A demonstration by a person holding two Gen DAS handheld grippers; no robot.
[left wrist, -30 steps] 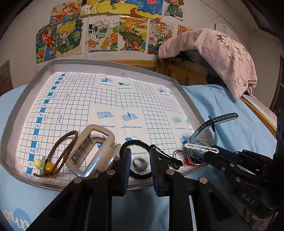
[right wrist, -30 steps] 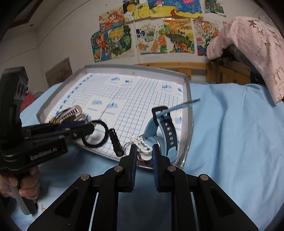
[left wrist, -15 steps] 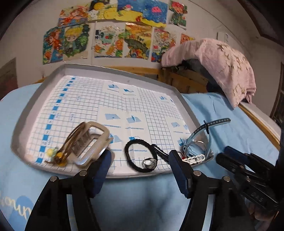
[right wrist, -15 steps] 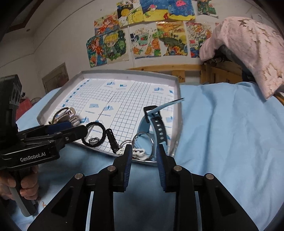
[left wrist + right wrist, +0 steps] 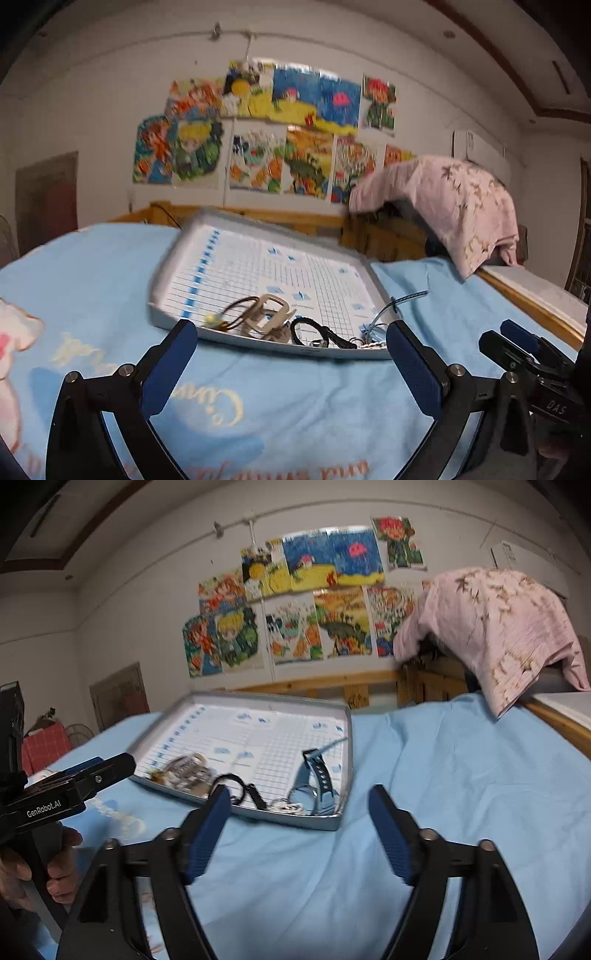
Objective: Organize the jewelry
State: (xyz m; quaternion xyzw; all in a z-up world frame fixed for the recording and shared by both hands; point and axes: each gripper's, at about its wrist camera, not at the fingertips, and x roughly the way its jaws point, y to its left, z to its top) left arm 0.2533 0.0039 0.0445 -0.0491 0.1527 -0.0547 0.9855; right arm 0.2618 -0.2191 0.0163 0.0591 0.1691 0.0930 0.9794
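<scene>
The left gripper point(image 5: 291, 354) and the right gripper point(image 5: 299, 816) have just been opening. Both are wide and hold nothing. They hang over bare blue sheet point(image 5: 443, 775). The jewelry point(image 5: 295, 328) sits along the near edge of the tray point(image 5: 170, 273).

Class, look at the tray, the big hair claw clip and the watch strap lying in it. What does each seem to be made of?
Tray: likely thin sheet metal, dull grey, folded rim.
Hair claw clip: probably plastic, beige, smooth and moulded, though blurred.
Watch strap: looks like rubber or silicone, matt blue-grey, bent, punched holes.
</scene>
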